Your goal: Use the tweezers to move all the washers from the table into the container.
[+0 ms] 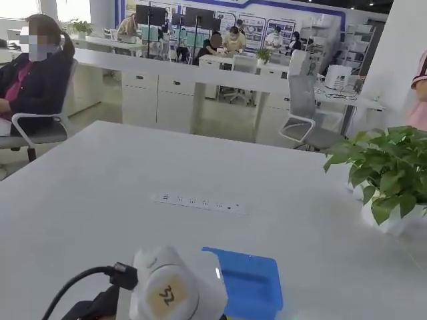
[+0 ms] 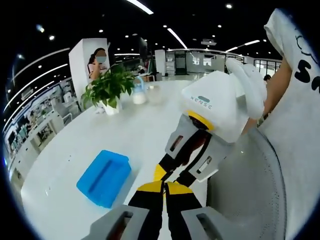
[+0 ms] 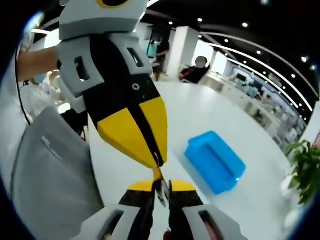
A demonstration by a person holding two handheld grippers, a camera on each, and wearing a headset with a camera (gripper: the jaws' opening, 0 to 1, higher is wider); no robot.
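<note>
Container (image 1: 248, 283) of blue plastic sits on the white table (image 1: 100, 193), near my two grippers, which meet tip to tip: left gripper (image 2: 164, 184) jaws pressed together, right gripper (image 3: 162, 186) nipping what look like tweezers (image 3: 163, 195).

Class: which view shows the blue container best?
The right gripper view: the container shows whole, with rim and inside clear. The left gripper view also shows it whole, but less sharply. In the head view it is partly hidden.

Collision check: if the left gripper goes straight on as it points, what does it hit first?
The right gripper, tip to tip with the left gripper; they look nearly touching, though depth is unclear.
</note>
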